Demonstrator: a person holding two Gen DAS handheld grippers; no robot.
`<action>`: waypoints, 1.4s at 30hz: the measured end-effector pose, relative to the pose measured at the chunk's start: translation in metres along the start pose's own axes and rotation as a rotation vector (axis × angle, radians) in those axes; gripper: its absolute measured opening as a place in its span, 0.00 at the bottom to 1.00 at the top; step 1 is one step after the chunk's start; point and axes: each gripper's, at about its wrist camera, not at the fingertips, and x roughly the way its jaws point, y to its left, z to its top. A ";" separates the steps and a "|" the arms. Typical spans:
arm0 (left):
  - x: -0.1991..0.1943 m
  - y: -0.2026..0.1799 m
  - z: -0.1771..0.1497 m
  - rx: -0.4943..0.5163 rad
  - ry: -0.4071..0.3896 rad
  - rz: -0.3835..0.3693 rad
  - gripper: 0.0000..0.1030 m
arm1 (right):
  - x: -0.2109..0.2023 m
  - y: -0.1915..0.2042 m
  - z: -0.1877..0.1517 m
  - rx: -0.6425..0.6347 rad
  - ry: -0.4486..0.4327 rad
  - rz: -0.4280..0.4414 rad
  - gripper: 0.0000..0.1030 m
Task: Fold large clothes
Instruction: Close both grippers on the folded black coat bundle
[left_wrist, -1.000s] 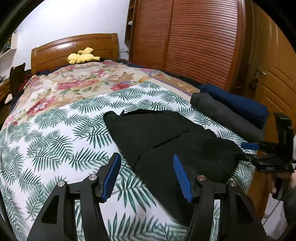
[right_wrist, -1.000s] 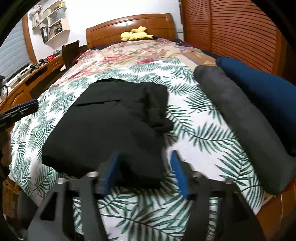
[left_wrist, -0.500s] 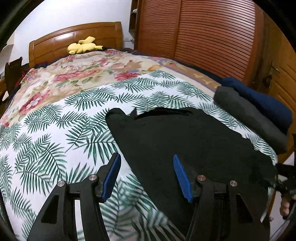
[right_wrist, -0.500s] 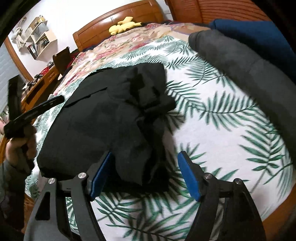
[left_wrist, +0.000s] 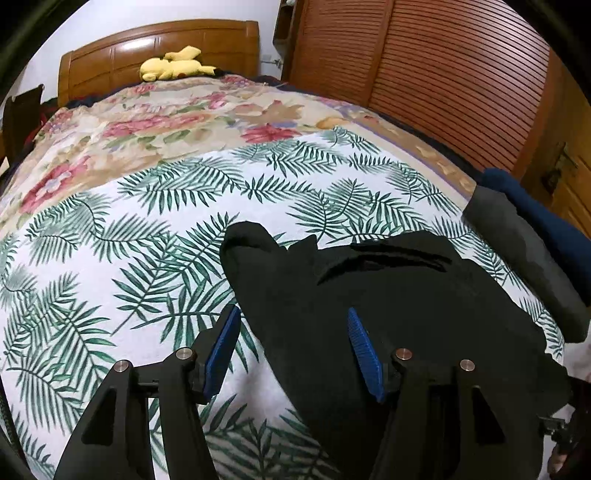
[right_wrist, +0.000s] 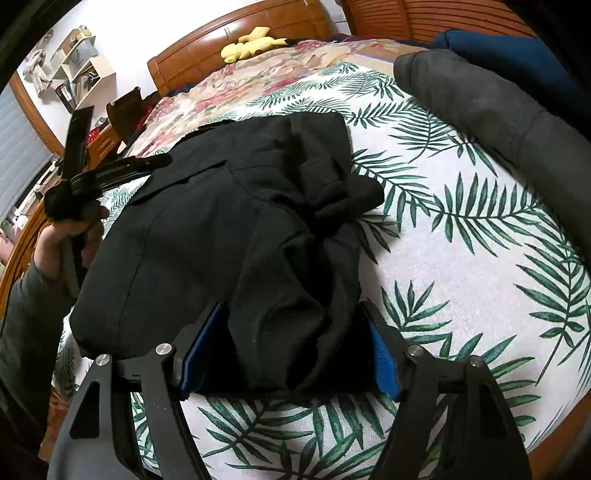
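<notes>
Left gripper (left_wrist: 291, 345) jaws opening over black garment (left_wrist: 388, 295) on bed (left_wrist: 110, 240).

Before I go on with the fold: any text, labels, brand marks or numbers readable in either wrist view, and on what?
None can be read.
Black garment: no tag, label or print shows.
Leaf-print sheet and floral cover: patterns only, no lettering.
Wall shelves: the items on them are too small and blurred to read.
Both grippers: no markings legible.

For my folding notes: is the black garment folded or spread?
Partly folded: the black garment lies in bunched, overlapping layers on the bed, not neat.
</notes>
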 end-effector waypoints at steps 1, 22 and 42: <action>0.002 0.001 -0.001 -0.011 0.006 -0.004 0.63 | 0.001 0.000 0.000 -0.003 -0.001 -0.002 0.71; -0.015 0.007 -0.014 -0.087 0.033 -0.024 0.15 | -0.007 -0.003 0.008 -0.018 -0.019 0.063 0.47; -0.084 0.007 -0.067 -0.156 -0.036 0.050 0.12 | 0.006 -0.021 0.010 0.036 0.050 0.170 0.41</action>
